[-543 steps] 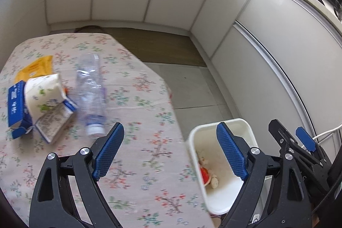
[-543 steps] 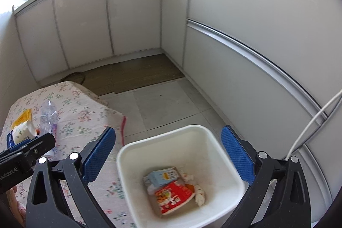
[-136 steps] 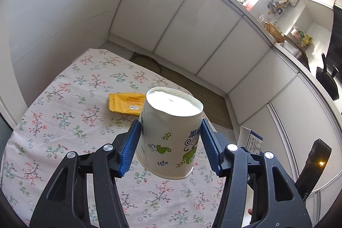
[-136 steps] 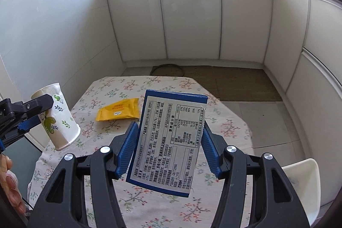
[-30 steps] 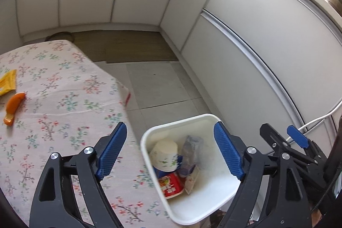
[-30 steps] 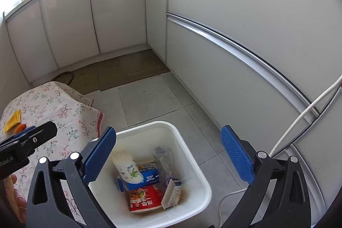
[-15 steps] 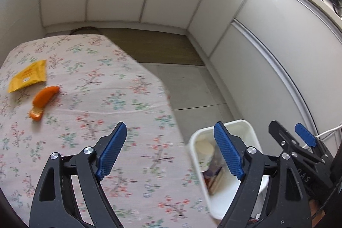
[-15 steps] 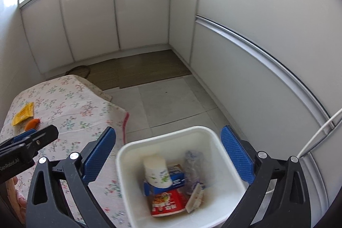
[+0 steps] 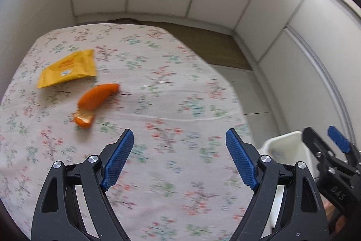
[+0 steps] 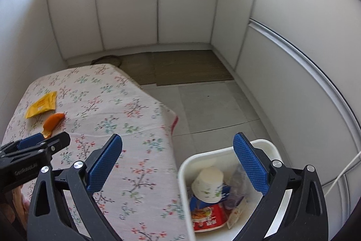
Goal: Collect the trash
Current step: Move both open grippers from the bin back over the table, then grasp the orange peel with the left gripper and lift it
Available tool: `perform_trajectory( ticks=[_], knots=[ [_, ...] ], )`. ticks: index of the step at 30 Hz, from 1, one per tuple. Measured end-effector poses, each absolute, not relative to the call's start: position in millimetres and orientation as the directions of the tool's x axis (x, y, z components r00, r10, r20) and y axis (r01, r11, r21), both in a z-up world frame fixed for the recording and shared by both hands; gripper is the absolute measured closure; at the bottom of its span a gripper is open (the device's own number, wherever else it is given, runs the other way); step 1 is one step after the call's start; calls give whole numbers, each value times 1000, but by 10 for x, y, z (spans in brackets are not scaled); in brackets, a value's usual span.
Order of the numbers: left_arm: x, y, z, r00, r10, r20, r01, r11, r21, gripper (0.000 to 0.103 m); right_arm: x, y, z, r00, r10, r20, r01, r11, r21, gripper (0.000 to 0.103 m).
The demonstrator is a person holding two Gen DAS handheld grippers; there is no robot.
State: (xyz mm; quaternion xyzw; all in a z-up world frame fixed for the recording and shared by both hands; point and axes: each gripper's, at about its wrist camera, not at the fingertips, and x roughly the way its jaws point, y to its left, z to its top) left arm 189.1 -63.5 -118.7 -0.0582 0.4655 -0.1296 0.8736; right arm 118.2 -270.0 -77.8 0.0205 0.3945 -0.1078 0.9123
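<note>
An orange peel [image 9: 96,102] and a yellow snack packet [image 9: 67,71] lie on the floral tablecloth [image 9: 171,105] at the left. Both also show in the right wrist view: the peel [image 10: 53,122] and the packet [image 10: 41,105]. A white bin [image 10: 225,155] stands on the floor beside the table's right edge and holds a paper cup [image 10: 208,184], a blue carton, a red wrapper and a clear bottle. My left gripper [image 9: 179,162] is open and empty above the table, nearer than the peel. My right gripper [image 10: 177,164] is open and empty above the bin's left rim.
White cabinet fronts [image 10: 158,3] curve around the back and right. A brown mat [image 10: 180,69] lies on the tiled floor beyond the table. A white cable [image 10: 345,171] hangs at the right. The bin's rim [image 9: 284,139] shows at the lower right of the left wrist view.
Both grippers have swung left from the bin toward the table. The peel and packet now sit larger and nearer in the left wrist view; the bin has slid to the right edge.
</note>
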Motion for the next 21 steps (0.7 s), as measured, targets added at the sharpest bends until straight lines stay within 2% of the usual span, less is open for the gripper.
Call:
perform_trajectory(
  ticks=[7, 21],
  knots=[
    [2164, -310, -1421, 530, -154, -834, 129, 987, -100, 23, 1335, -2528, -904, 647, -169, -743, 180, 981, -66, 7],
    [2611, 85, -1801, 481, -64, -874, 59, 997, -41, 24, 1518, -2361, -1077, 615, -162, -772, 131, 986, -102, 7]
  ],
)
